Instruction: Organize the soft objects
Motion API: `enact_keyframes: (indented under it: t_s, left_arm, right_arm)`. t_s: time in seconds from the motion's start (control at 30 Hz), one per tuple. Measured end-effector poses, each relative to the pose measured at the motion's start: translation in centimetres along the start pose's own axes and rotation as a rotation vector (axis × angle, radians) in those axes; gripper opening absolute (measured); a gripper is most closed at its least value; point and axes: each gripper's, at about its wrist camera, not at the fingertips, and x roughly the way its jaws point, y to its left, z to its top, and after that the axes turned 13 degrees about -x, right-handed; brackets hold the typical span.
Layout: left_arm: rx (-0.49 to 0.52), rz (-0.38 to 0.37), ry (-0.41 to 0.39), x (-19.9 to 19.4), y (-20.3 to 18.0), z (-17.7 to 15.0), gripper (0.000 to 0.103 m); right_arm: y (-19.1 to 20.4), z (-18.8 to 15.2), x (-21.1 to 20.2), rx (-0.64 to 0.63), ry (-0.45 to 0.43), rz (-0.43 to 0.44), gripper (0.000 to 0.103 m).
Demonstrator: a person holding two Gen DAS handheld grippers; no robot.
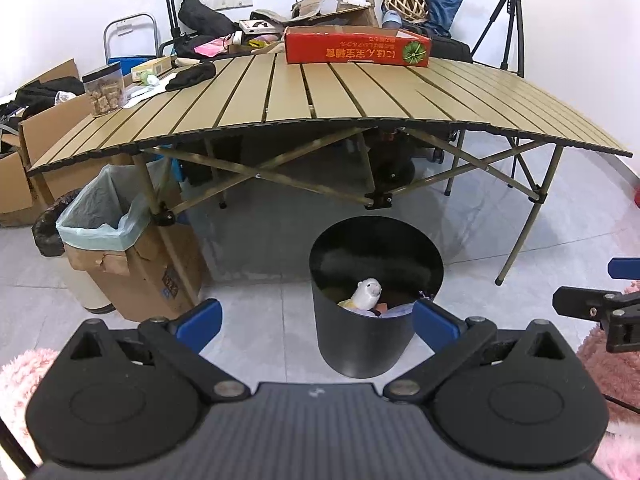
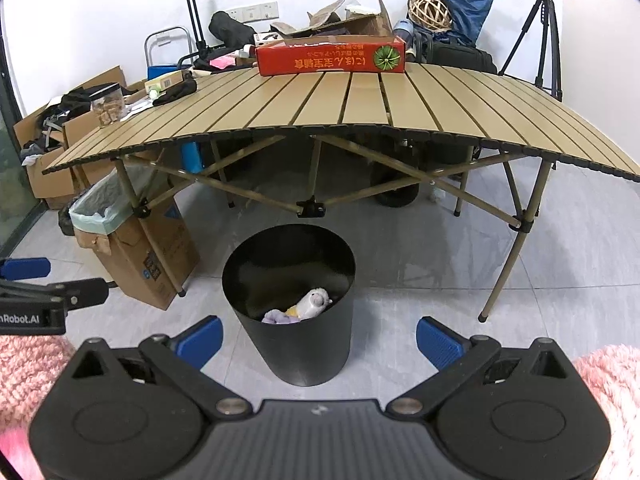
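Note:
A round black bin stands on the tiled floor in front of a folding table. Inside it lies a white plush animal on top of other soft items, one of them pale purple. My left gripper hovers above the bin's near side, open and with nothing in it. Over the same bin my right gripper is also open and holds nothing. Each gripper shows at the edge of the other's view, the right gripper and the left gripper.
The slatted tan table carries a red carton, a clear jar and clutter. A cardboard box with a pale liner stands left of the bin. A tripod is back right. Pink fluffy fabric frames the views.

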Motion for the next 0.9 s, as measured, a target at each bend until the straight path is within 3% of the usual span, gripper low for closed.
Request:
enact_keyframes:
  t_s: [0.9]
  left_arm:
    - [0.021,-0.001,-0.032,-0.89,-0.33,-0.14,0.103]
  right_arm:
    - [0.00,-0.06,-0.87,-0.003,-0.024,-0.015,0.103]
